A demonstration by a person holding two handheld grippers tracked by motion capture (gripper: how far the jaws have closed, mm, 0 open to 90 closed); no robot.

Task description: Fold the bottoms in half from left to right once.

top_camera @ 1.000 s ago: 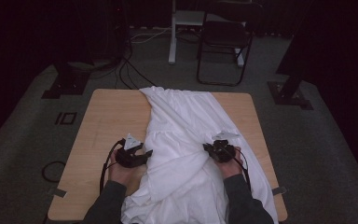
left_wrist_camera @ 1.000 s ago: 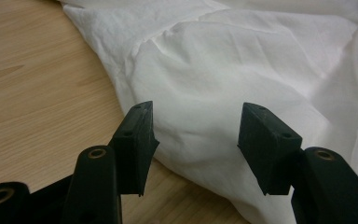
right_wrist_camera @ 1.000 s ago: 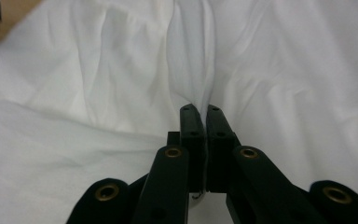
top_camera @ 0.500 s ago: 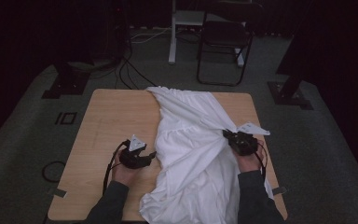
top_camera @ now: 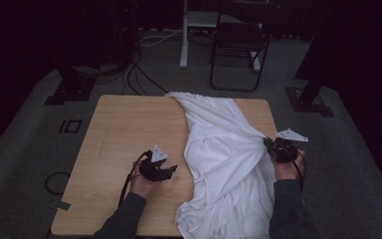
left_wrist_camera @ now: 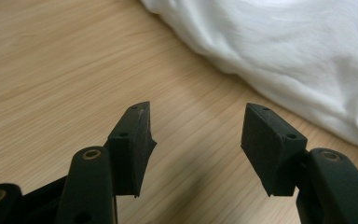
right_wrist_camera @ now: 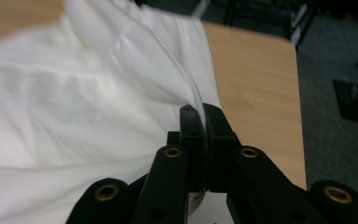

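Observation:
A large white cloth (top_camera: 224,149) lies crumpled over the right half of the wooden table (top_camera: 124,129) and hangs over its near edge. My right gripper (top_camera: 267,143) is at the table's right edge, shut on a pinched fold of the cloth (right_wrist_camera: 74,93). In the right gripper view the fabric runs taut from between the closed jaws (right_wrist_camera: 204,116). My left gripper (top_camera: 171,172) rests low over bare wood just left of the cloth. It is open, with nothing between its fingers (left_wrist_camera: 198,140). The cloth's edge (left_wrist_camera: 284,42) lies a little beyond its fingertips.
A folding chair (top_camera: 238,45) and a white stand (top_camera: 186,30) are on the floor behind the table. Black stand feet (top_camera: 69,89) and cables (top_camera: 139,74) lie at the back left, another foot (top_camera: 308,97) at the right. The table's left half is bare wood.
My right gripper has pulled the cloth rightward to the table's right edge. The cloth has slid away from my left gripper, which now stands apart from it over bare wood.

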